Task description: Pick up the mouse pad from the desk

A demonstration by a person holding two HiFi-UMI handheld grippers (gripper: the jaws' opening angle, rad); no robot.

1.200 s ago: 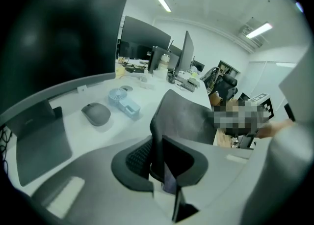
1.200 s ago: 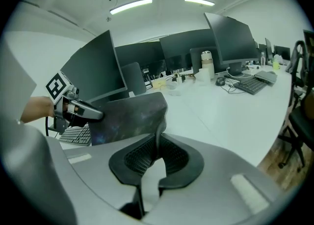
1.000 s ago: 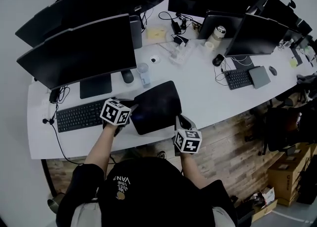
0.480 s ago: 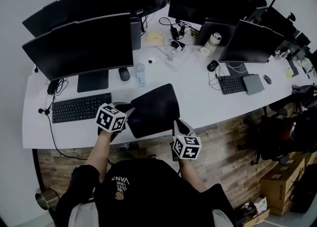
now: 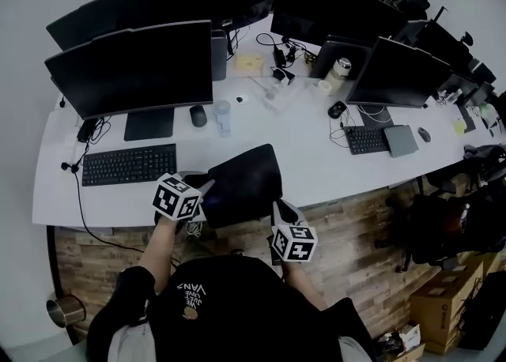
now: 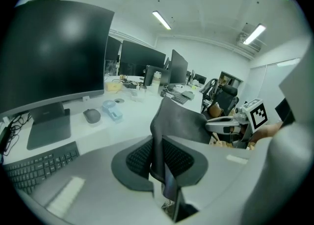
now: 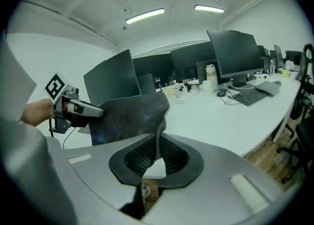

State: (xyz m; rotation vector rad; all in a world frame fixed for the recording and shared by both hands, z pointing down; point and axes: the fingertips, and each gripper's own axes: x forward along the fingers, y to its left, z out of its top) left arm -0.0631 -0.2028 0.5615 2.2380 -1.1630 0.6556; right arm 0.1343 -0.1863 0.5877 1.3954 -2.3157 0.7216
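Left tongs (image 6: 158, 160) and right tongs (image 7: 156, 154) each pinch a side of the dark mouse pad (image 5: 241, 182), which hides part of the desk (image 5: 340, 167) edge.

The dark, thin, bendy mouse pad (image 5: 241, 182) looks matt and cloth-faced, faintly mottled. The white worktop (image 5: 332, 167) is smooth with a soft sheen. At four o'clock from the pad, the brown plank floor (image 5: 356, 218) shows rough wood grain. The left hand-held gripper (image 6: 158, 157) and right hand-held gripper (image 7: 156, 154) have smooth grey plastic shells and black dimpled pads (image 7: 140, 157).
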